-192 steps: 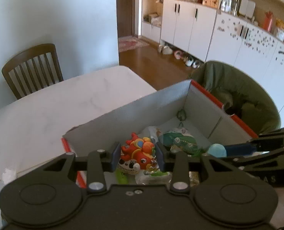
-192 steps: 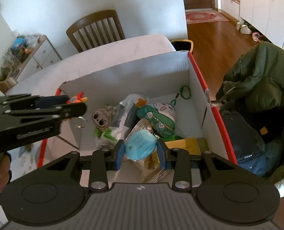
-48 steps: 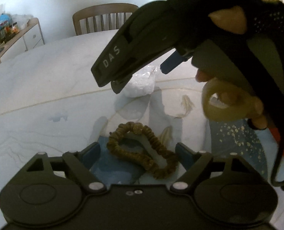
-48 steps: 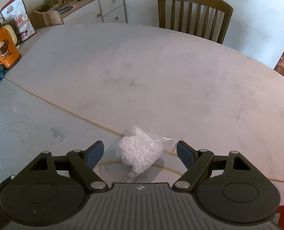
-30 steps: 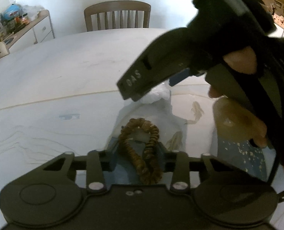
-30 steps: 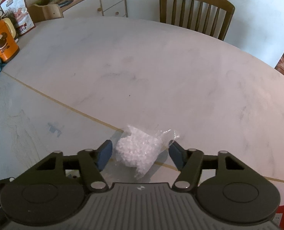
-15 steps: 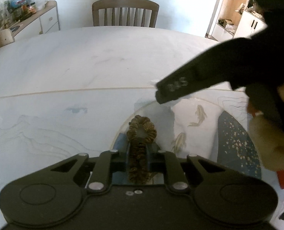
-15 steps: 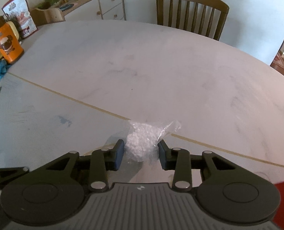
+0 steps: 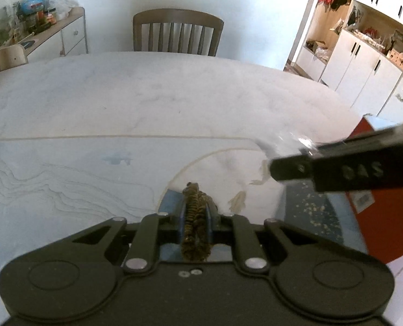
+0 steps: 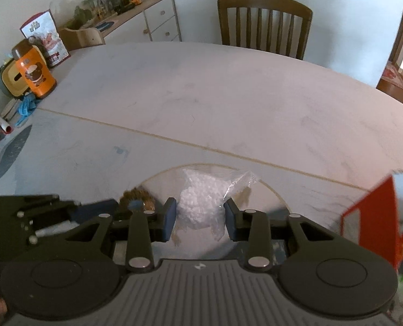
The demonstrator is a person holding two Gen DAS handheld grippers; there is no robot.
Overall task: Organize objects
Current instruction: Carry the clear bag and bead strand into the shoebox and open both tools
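Note:
My left gripper [image 9: 196, 212] is shut on a brown ruffled hair scrunchie [image 9: 195, 233], squeezed flat between the fingers just above the printed table mat [image 9: 65, 179]. My right gripper [image 10: 200, 213] is shut on a clear plastic bag of white pellets [image 10: 201, 203]. In the left wrist view the right gripper [image 9: 276, 167] reaches in from the right with the bag [image 9: 280, 142] at its tip. The right wrist view shows the left gripper [image 10: 111, 207] low on the left, with the scrunchie [image 10: 137, 197] sticking out of it.
A red-edged cardboard box [image 10: 369, 217] stands at the table's right edge, also seen as the box [image 9: 378, 212] in the left wrist view. An orange canister [image 10: 34, 73] and small clutter sit far left. A wooden chair [image 10: 265, 24] stands behind the marble table [image 10: 228, 95].
Both grippers closed on their objects and rose from the table. The right gripper with the bag has swung rightward, closer to the red box. The scrunchie is pinched narrower.

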